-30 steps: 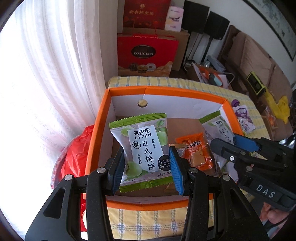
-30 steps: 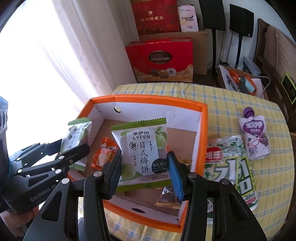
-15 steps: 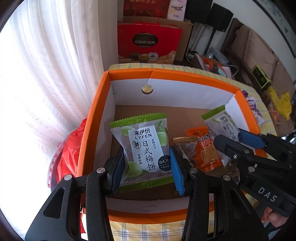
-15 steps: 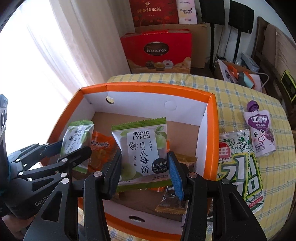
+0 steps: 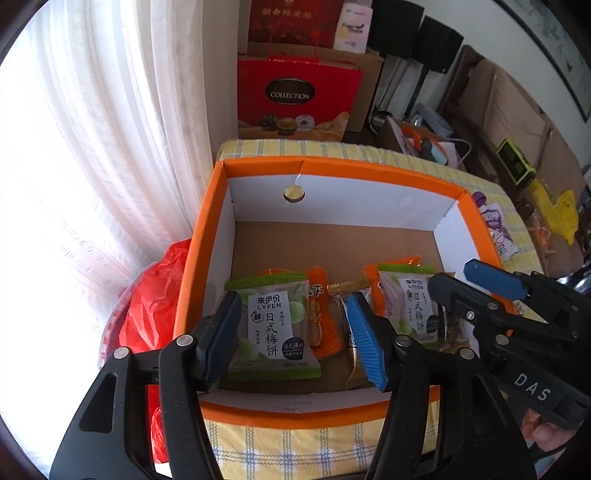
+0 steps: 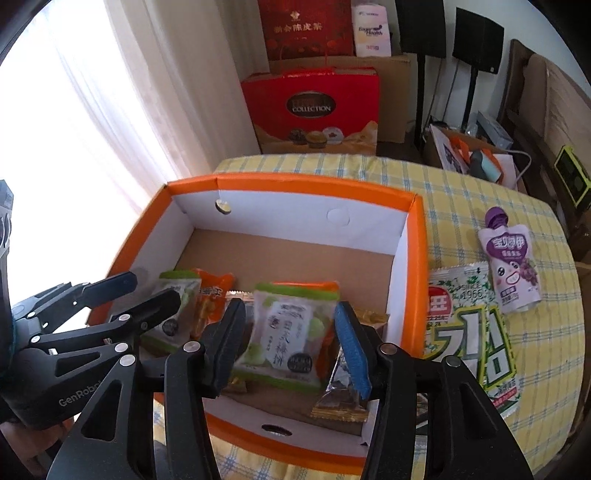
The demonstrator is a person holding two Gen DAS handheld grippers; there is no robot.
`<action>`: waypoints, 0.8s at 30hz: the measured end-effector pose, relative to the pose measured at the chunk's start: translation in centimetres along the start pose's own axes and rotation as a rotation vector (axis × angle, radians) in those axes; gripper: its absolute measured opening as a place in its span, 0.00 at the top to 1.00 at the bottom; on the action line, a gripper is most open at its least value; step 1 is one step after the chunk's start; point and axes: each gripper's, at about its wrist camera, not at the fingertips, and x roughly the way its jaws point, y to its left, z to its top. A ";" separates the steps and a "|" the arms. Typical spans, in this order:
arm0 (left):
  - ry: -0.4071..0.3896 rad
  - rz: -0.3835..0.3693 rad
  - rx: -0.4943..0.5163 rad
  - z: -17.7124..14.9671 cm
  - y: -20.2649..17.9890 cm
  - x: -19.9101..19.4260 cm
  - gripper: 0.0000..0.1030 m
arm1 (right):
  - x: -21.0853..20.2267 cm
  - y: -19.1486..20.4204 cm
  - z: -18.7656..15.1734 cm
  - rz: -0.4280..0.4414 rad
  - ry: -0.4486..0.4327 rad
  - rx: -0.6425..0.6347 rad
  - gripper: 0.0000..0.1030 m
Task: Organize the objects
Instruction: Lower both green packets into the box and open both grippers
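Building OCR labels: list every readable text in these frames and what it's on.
"COLLECTION": red gift box
"LYFEN": green snack packet
"DAS": right tool
"GenRobo", cut off: left tool
"SINCE 1966": seaweed pack
"Eager Health": white box, partly blurred
Purple pouch and orange packets: print not legible

A home living room: sheer white curtains [image 5: 110, 155] at nine o'clock, red gift boxes [image 6: 314, 110] stacked at twelve, a checked tablecloth [image 6: 480, 199], black speakers [image 6: 476, 40] at one o'clock.

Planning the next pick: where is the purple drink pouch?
In the right wrist view, the purple drink pouch lies on the checked tablecloth, right of the orange box, beside the seaweed pack.
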 end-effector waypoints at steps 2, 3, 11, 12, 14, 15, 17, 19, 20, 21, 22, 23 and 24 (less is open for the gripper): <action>-0.009 -0.001 -0.003 0.1 -0.1 -0.5 0.36 | -0.6 -0.2 0.1 -0.009 -0.013 -0.002 0.46; -0.016 -0.001 -0.004 0.1 -0.1 -0.7 0.31 | -0.8 -0.2 0.2 -0.013 -0.017 -0.002 0.46; -0.044 0.002 -0.009 0.3 -0.9 -2.0 0.13 | -2.8 -1.7 -0.1 -0.062 -0.047 0.012 0.17; -0.046 -0.001 -0.009 0.4 -1.0 -2.2 0.10 | -3.0 -2.0 -0.2 -0.066 -0.046 0.014 0.17; -0.046 -0.008 -0.007 0.4 -1.4 -2.3 0.06 | -3.3 -2.7 -0.5 -0.075 -0.050 0.021 0.16; -0.046 -0.011 -0.003 0.4 -1.6 -2.4 0.04 | -3.5 -3.0 -0.5 -0.077 -0.050 0.024 0.13; -0.045 -0.015 0.008 0.5 -2.1 -2.5 0.02 | -3.9 -3.7 -0.7 -0.080 -0.054 0.034 0.06; -0.049 -0.014 0.016 0.5 -2.6 -2.6 0.01 | -4.3 -4.3 -0.9 -0.083 -0.058 0.041 0.01; -0.051 -0.013 0.019 0.5 -2.8 -2.7 0.01 | -4.4 -4.5 -0.9 -0.085 -0.058 0.043 0.01; -0.052 -0.015 0.019 0.5 -3.0 -2.7 0.00 | -4.6 -4.8 -1.0 -0.088 -0.060 0.046 0.01; -0.052 -0.018 0.018 0.5 -3.2 -2.8 0.00 | -4.7 -5.0 -1.0 -0.090 -0.061 0.049 0.01; -0.052 -0.023 0.017 0.6 -3.5 -2.8 0.00 | -4.8 -5.3 -1.1 -0.092 -0.062 0.051 0.01; -0.052 -0.025 0.021 0.6 -3.8 -2.8 0.00 | -5.0 -5.6 -1.1 -0.097 -0.062 0.052 0.01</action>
